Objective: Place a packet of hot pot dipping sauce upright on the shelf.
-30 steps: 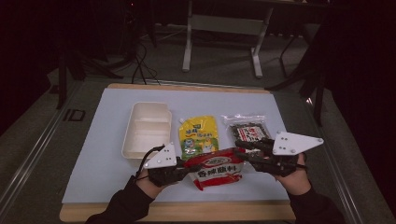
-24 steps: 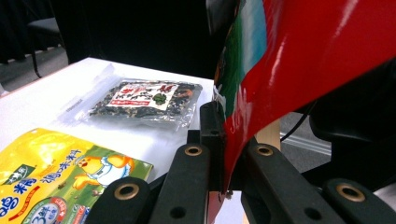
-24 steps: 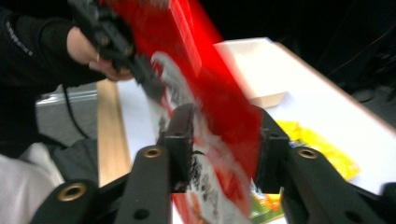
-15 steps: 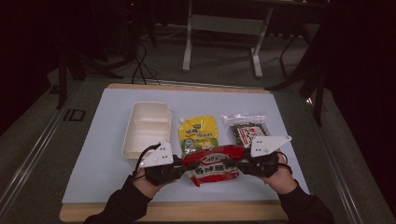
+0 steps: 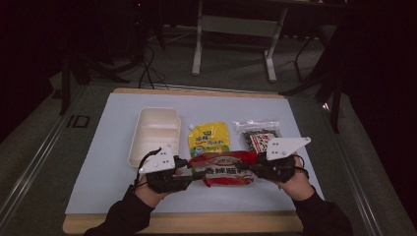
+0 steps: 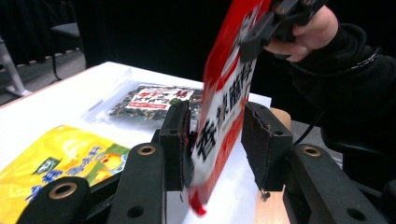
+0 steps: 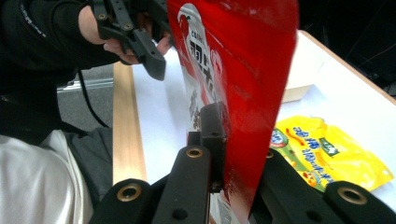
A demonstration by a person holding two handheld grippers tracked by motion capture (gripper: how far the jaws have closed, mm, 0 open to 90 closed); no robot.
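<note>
Red snack packet (image 5: 223,168) held off the worktop (image 5: 108,147), left hand-held gripper (image 5: 189,173) at nine o'clock with jaws apart around its edge, right hand-held gripper (image 5: 252,167) at three o'clock clamped on it, yellow pouch (image 5: 209,138) at twelve

Black long sleeves (image 5: 322,216), matte black two-jaw left gripper (image 5: 189,176) and right gripper (image 5: 253,167), brass-ringed screw holes, grey three-cornered plates, thin black cables
</note>
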